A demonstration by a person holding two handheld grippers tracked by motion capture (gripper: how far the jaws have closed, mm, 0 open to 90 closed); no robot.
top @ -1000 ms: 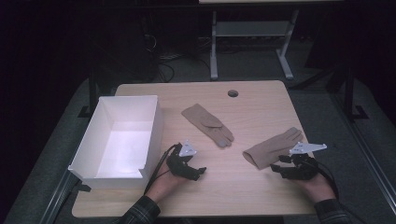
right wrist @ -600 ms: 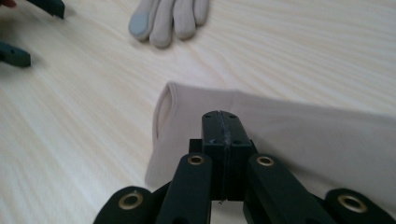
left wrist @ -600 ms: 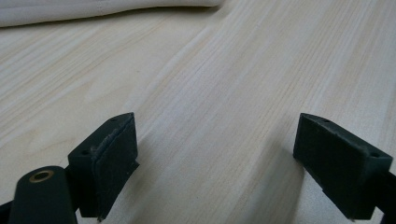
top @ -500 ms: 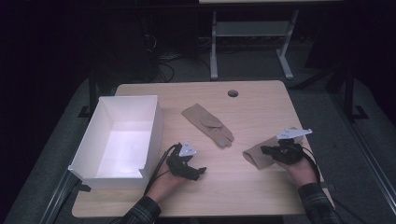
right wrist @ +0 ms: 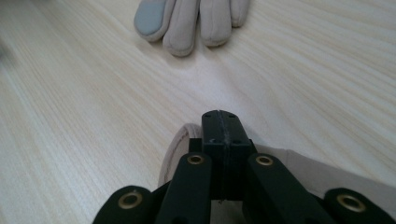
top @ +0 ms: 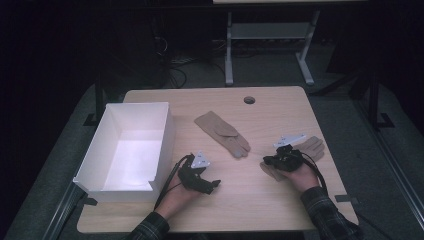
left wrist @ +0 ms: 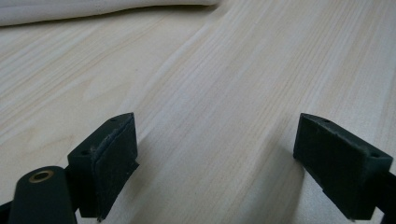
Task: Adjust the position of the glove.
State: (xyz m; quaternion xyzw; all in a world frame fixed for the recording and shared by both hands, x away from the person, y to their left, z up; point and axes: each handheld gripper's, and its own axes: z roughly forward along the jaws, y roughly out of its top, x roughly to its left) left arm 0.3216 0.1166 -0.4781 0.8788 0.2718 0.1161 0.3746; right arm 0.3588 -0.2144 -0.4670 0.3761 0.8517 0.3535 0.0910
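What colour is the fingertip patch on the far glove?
Grey, on an otherwise beige glove; clearest in the right gripper view.

Black jaws, brass rivets; plaid sleeves (top: 320, 212).

high view: above, facing forward-down | gripper views: close, low along jaws (shared: wooden table (top: 260, 200))

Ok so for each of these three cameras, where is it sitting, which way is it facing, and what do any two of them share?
High view: above the person's side, facing forward and down on the table; forearms and both tongs enter from below.
Left gripper view: rides the left tongs, jaws apart, low over bare wood.
Right gripper view: rides the right tongs, jaws together over the near glove.
Shared: high and right gripper views both see the far glove.
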